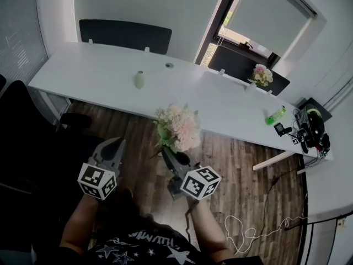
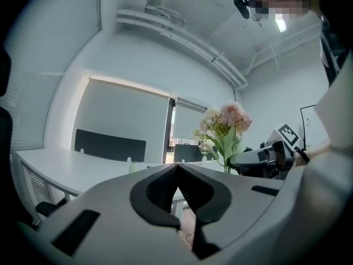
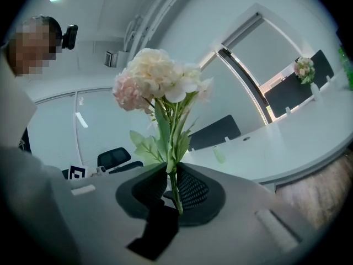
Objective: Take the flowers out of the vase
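- Flowers (image 3: 160,76) are already out of any vase: the bunch stands upright in the right gripper (image 3: 172,173), close in front of the person and above the wooden floor (image 1: 242,164), short of the table edge.
- Its jaws are closed onto the thin green stems low down. The stems run between the ribbed pads and a short stub shows below them.
- The bunch has a large cream head on top, a pink one beside it and smaller pale blooms around them. Broad green leaves sit lower on the stalks. Nothing looks bent or shed, and the stems look slim enough to swing in the grip.
- The left gripper (image 2: 176,169) is level beside it, to the person's left, with its jaws pressed together on nothing.
- Farther off, the long white table (image 1: 99,70) carries a small pale green vase (image 1: 139,79), standing upright and empty, well apart from the held bunch. I judge this to be the vase the bunch belongs to, so the lifting-out looks done.
- What seems left is only to put the bunch down somewhere. The pictures do not show where.
- Farthest along the table, near the window, a second bouquet (image 1: 262,74) stands in its own container. Whether it belongs to the task I cannot tell. If it does, that one remains to be pulled.
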Tool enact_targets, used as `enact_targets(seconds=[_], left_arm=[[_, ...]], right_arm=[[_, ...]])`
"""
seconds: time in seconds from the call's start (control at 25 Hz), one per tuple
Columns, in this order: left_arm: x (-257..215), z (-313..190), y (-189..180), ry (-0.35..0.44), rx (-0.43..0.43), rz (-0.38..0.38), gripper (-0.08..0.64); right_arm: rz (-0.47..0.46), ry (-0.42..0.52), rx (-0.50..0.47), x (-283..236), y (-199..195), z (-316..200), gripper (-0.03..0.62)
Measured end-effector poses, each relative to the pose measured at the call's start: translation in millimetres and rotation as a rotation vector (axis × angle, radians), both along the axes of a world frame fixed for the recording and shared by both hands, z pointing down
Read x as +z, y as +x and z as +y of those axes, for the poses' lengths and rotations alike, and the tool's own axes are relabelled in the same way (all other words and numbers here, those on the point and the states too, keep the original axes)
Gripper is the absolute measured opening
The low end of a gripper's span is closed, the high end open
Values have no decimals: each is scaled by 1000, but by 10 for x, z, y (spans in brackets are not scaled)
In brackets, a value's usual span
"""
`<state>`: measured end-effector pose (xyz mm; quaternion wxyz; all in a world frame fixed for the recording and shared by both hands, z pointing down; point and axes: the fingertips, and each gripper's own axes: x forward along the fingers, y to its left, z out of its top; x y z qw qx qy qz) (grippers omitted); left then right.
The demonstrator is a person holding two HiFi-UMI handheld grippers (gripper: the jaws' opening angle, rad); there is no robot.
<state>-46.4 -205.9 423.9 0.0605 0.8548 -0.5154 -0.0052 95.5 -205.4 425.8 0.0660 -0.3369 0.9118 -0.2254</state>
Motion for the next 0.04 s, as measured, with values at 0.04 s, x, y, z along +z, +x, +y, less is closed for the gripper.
enact_targets(seconds=[0.04], left_arm=[[-7, 7, -1, 1, -2, 1, 9]], right_arm=[[-5, 1, 2, -9, 8, 11, 55]])
